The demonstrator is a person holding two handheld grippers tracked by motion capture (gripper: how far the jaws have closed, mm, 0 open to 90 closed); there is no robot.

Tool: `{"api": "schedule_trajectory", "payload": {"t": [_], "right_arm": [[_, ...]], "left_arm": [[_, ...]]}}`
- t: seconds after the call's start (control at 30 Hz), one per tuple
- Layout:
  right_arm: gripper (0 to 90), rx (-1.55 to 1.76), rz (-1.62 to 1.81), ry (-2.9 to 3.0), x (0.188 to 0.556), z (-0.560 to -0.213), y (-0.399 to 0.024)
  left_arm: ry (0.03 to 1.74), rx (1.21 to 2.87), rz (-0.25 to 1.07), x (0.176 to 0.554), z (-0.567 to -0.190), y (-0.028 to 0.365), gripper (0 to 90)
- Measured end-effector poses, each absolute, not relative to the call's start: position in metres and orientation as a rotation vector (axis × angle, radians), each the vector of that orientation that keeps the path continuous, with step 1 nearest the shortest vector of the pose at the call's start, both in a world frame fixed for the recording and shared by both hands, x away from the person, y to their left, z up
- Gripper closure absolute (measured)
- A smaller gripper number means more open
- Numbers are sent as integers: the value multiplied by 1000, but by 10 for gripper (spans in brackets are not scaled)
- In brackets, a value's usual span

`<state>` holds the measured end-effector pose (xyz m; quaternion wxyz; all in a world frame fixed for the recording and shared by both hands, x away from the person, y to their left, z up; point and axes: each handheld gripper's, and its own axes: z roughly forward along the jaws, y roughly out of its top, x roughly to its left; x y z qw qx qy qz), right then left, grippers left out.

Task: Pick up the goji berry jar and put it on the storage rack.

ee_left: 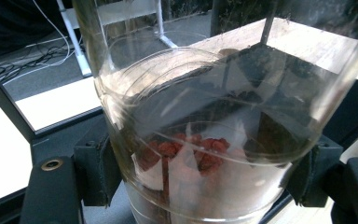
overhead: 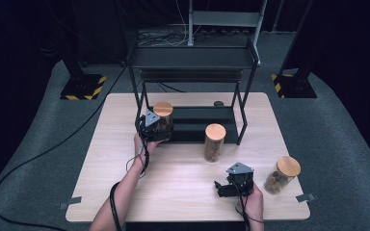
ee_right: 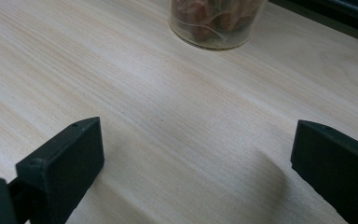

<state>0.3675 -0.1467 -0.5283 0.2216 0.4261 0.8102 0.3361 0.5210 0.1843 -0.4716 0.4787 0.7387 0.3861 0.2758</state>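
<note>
My left gripper [overhead: 157, 129] is shut on a glass jar [overhead: 164, 117] with a wooden lid, at the front left of the black rack's lower shelf [overhead: 200, 118]. In the left gripper view both pads [ee_left: 96, 171] press the clear jar [ee_left: 205, 140], which holds reddish-brown pieces. A second lidded jar [overhead: 214, 142] stands on the table in front of the rack. A third jar [overhead: 282, 174] leans near the right edge. My right gripper [overhead: 220, 186] rests low over the table with its jaws open and nothing between them [ee_right: 196, 154]. A jar's base [ee_right: 214, 23] lies ahead of it.
The black metal rack [overhead: 192, 57] has a top shelf and thin legs [overhead: 243, 120] at the back of the wooden table [overhead: 183, 192]. A small dark round object [overhead: 218, 103] lies behind the rack. Cables [overhead: 43, 154] trail over the floor on the left.
</note>
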Motion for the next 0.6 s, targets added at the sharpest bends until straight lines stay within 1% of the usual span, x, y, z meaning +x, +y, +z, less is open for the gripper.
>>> {"api": "schedule_trajectory", "payload": {"t": [0.6], "right_arm": [[17, 1177, 928, 2238, 367, -528, -147]], "left_arm": [[965, 1803, 679, 528, -476, 186, 249]]}}
